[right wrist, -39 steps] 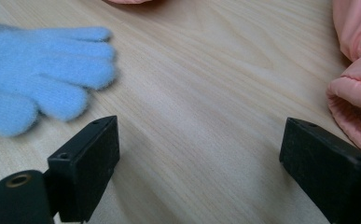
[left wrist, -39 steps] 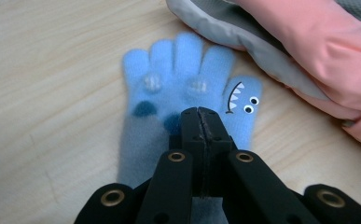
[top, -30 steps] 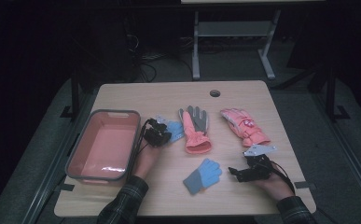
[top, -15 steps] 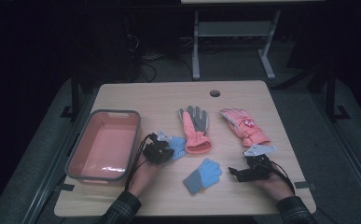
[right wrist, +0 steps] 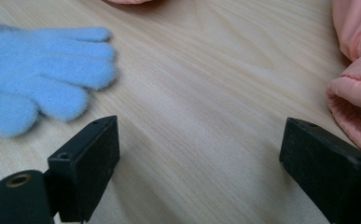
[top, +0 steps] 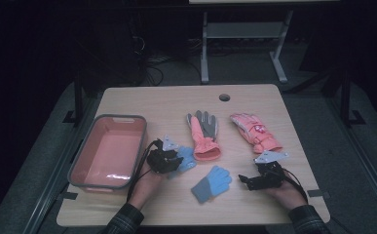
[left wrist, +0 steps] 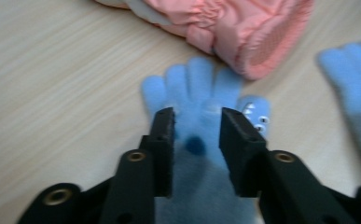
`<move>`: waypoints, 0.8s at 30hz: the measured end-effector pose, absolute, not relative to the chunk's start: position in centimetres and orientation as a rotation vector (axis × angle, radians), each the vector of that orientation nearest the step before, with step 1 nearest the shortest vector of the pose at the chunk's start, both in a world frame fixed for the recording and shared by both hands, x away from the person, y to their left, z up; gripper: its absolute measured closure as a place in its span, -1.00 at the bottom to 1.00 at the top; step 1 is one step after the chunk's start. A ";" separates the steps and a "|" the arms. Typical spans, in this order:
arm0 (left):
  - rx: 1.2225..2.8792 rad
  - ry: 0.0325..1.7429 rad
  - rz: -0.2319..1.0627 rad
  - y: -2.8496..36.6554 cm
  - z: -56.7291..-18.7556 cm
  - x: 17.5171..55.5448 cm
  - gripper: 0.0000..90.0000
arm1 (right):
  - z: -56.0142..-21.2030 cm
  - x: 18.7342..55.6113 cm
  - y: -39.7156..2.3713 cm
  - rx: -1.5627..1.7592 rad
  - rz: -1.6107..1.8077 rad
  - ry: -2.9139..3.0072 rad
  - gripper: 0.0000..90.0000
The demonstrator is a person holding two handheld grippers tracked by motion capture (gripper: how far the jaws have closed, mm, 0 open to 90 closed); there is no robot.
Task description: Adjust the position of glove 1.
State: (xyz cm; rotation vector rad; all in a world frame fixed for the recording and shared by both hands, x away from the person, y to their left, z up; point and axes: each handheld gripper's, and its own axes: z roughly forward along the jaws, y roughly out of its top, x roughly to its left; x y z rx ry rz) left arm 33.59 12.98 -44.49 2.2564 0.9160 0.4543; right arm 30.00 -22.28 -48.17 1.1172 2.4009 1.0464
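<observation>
A small blue glove (top: 188,159) (left wrist: 201,88) lies on the wooden table beside the pink tray (top: 108,156). My left gripper (top: 176,161) (left wrist: 197,116) is shut on its palm, with the fabric pinched between the jaws. A second blue glove (top: 211,183) (left wrist: 350,79) (right wrist: 43,56) lies flat nearer the front edge. To its right my right gripper (top: 244,180) (right wrist: 201,128) rests low over bare wood, open wide and holding nothing.
A pink glove with a grey palm (top: 203,131) (left wrist: 234,28) lies just beyond the held glove. A pink padded glove (top: 254,131) (right wrist: 355,93) lies at the right, close to my right gripper. The table has a cable hole (top: 224,97) at the back.
My left gripper has drawn back toward the front edge, dragging the blue glove with it away from the pink-and-grey glove. The right gripper has stayed where it was.
</observation>
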 end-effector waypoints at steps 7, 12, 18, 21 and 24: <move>2.296 0.956 0.441 12.7 -45.9 34.2 0.27 | -48.2 30.0 -22.3 1.117 1.046 2.401 -0.75; 2.300 0.949 0.390 12.8 -45.9 34.2 0.59 | -48.2 30.0 -22.3 1.118 1.047 2.401 -0.75; 2.318 0.954 0.361 12.6 -45.6 34.2 0.83 | -48.2 30.0 -22.3 1.118 1.046 2.401 -0.75; 2.299 0.961 0.330 12.8 -45.2 34.0 0.85 | -48.2 30.0 -22.3 1.116 1.047 2.400 -0.75; 2.257 0.963 0.314 12.9 -44.3 33.7 0.86 | -48.2 30.0 -22.3 1.115 1.046 2.399 -0.75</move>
